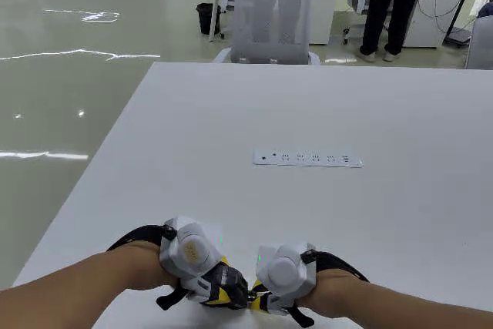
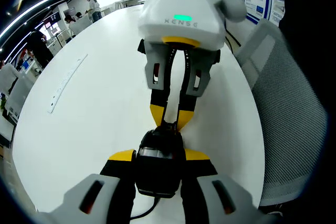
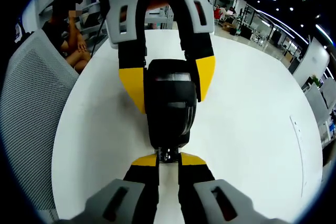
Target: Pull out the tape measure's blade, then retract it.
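"Holding what, the left gripper [image 2: 160,157]?"
"The tape measure [image 3: 170,103], its black body clamped between the fingers [image 2: 122,156], at the desk's [image 1: 308,105] near edge."
"And the right gripper [image 3: 168,160]?"
"Fingers pinched tight on the blade tip [image 3: 167,154], right at the body's mouth."

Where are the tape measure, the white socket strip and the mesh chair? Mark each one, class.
tape measure [image 2: 160,163]: left gripper view, on the top of its black case.
socket strip [image 1: 308,159]: head view, on the middle of its flat white face.
chair [image 1: 271,21]: head view, on its grey mesh back.
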Demonstrator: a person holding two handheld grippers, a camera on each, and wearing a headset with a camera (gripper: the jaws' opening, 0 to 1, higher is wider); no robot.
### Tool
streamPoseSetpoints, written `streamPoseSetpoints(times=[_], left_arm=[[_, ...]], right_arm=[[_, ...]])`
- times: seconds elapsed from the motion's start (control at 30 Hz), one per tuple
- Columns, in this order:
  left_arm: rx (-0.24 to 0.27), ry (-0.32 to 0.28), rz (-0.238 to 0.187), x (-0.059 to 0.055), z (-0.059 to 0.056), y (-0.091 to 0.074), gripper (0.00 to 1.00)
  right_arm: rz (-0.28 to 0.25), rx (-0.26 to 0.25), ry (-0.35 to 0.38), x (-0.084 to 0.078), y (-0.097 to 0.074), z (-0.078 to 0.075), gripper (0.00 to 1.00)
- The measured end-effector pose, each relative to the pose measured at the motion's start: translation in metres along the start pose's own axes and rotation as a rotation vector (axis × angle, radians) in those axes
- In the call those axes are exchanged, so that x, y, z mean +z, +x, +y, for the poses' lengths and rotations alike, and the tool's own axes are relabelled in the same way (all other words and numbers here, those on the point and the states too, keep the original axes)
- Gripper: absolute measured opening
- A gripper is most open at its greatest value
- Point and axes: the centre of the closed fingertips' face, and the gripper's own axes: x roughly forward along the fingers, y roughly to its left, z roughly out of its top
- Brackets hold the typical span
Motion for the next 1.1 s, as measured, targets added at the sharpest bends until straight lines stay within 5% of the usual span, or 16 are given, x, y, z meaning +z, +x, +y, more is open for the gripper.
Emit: streamPoseSetpoints(times=[1.1], left_arm=[[0.0,-0.007,-0.004,0.002,0.0,0.0,0.28]], right_arm=[[0.013,0.017,0.043,-0.028,-0.014,-0.003,0.11]])
